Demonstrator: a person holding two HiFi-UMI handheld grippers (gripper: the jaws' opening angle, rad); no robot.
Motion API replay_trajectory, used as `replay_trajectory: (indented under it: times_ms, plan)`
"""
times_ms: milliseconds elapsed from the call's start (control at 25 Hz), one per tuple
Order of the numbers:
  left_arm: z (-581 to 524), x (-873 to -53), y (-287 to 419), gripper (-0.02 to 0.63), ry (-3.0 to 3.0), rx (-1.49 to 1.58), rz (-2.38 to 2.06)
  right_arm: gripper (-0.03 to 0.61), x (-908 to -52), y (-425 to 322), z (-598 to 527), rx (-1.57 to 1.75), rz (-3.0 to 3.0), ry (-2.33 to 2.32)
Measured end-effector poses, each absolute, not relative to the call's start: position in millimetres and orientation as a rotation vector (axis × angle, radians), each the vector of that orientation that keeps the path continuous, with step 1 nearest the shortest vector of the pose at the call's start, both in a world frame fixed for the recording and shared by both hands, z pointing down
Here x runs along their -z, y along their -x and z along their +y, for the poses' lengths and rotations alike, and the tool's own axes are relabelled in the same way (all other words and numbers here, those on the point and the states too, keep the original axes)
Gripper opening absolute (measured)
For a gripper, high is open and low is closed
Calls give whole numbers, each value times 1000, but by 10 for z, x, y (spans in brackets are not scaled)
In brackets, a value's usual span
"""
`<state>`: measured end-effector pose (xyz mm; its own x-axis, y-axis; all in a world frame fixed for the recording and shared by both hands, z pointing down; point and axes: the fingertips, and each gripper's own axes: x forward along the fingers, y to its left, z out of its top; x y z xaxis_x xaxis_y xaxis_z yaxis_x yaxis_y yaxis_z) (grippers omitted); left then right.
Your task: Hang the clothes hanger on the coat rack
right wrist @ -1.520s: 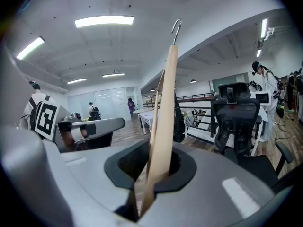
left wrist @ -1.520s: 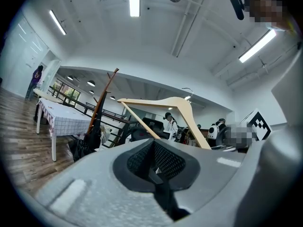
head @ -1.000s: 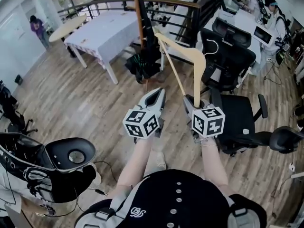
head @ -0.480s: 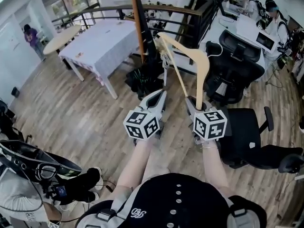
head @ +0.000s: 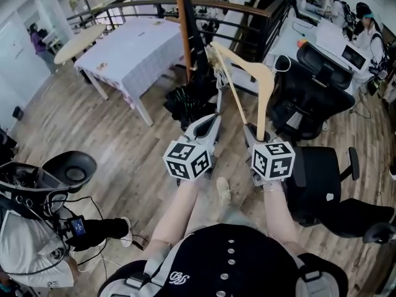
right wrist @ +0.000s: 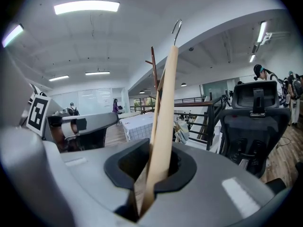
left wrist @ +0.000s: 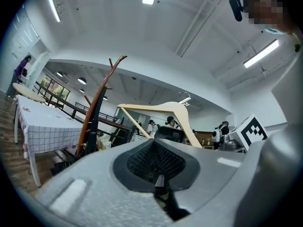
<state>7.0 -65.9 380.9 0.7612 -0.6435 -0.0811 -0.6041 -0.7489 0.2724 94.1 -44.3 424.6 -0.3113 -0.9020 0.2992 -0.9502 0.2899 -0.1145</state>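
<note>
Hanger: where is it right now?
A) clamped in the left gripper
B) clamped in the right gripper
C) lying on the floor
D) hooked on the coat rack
B: in the right gripper view the right gripper has its jaws closed on the hanger by its wooden arm, with the coat rack apart, farther ahead.

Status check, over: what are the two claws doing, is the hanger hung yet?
Right claw clamped on wooden hanger. Left claw shut, empty. Coat rack ahead, hanger not yet hung. Office chair close right.
</note>
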Motion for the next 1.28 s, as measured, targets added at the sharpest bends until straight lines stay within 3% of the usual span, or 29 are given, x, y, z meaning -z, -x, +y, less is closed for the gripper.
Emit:
replay_trajectory:
  times_ms: [1280]
  plan:
    - [-3814, -3544, -478, -3, -2686, 297, -1194, 40, -3915, -1392, -3847, -310, -2460, -1639]
